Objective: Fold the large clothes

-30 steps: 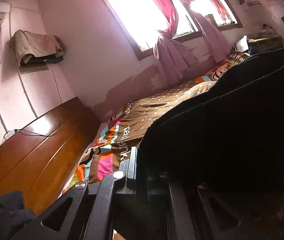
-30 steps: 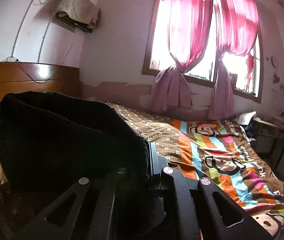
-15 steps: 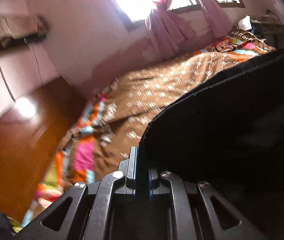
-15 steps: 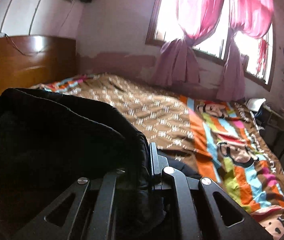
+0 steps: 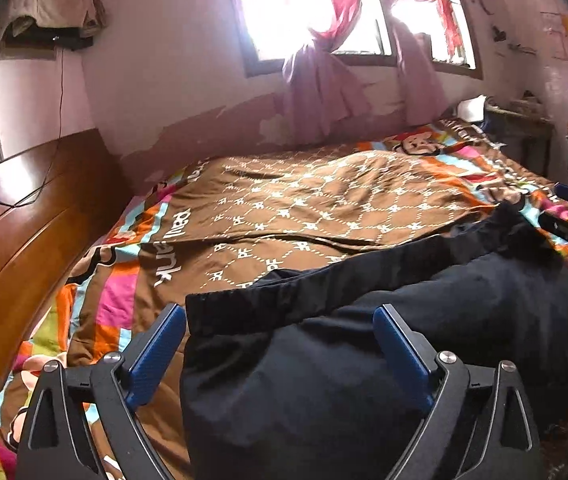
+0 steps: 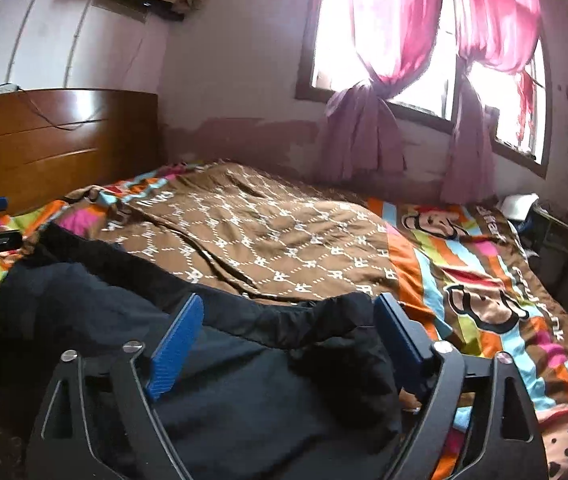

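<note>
The brown quilt lies bare beyond the garment's far edge. The black garment lies rumpled between the opening jaws of both the left gripper and right gripper, released.

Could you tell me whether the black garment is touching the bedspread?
Touching: the left wrist view shows the black garment lying flat on the bedspread, no gap beneath.

Light source: daylight is pouring through the window, blowing its panes out to white.
Curtains: pink curtains are glowing, backlit.
Dark garment: its folds are sinking into near-black shadow.
Edges: fisheye bending is curving walls; corners are vignetting black.
Sharpness: both views are showing slight softness.
</note>
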`<state>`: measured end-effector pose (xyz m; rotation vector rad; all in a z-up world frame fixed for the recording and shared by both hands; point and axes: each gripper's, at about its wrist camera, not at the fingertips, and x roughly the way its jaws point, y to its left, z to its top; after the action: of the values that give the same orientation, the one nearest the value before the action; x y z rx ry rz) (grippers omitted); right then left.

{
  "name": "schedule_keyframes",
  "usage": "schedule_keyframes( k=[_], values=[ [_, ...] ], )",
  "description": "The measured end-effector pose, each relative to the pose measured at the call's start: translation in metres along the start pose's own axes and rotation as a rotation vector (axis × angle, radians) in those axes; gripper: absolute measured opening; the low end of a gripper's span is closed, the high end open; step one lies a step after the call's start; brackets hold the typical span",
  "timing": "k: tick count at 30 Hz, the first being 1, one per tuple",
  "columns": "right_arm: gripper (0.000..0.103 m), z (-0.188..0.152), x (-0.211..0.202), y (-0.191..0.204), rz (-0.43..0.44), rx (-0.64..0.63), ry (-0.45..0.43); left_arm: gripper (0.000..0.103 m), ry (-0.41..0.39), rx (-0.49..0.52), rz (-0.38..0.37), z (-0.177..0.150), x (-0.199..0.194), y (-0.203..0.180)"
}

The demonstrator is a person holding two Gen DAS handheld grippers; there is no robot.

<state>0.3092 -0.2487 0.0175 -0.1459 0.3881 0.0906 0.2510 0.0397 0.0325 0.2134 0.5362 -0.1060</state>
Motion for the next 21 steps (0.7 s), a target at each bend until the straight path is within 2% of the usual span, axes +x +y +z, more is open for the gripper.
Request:
schedule_keyframes(
  k=[3, 5, 7, 11, 15, 17, 21],
  values=[
    [0.093, -0.007, -0.021, 0.005, 0.059, -0.011, 0.002, 0.102, -0.006, -0.012, -0.069, -0.009, -0.012, -0.007],
    [0.094, -0.017, -0.031, 0.009, 0.097, -0.002, 0.031, 0.103, 0.009, -0.013, -0.103, -0.020, -0.016, -0.014],
    [0.094, -0.033, -0.035, 0.009, 0.139, 0.025, 0.081, 0.103, 0.052, -0.008, -0.117, -0.038, -0.014, -0.019],
    [0.094, -0.079, -0.035, 0.009, 0.231, 0.160, 0.206, 0.103, 0.138, -0.018, -0.147, -0.079, -0.007, -0.021],
    [0.094, -0.115, -0.035, 0.017, 0.240, 0.240, 0.273, 0.103, 0.178, -0.016, -0.168, -0.103, -0.009, -0.025],
    [0.094, -0.120, -0.034, 0.022, 0.232, 0.246, 0.270, 0.103, 0.182, -0.025, -0.152, -0.109, -0.009, -0.023],
    [0.094, -0.115, -0.030, 0.033, 0.213, 0.211, 0.255, 0.103, 0.200, -0.107, -0.147, -0.117, 0.006, -0.002]
  ],
)
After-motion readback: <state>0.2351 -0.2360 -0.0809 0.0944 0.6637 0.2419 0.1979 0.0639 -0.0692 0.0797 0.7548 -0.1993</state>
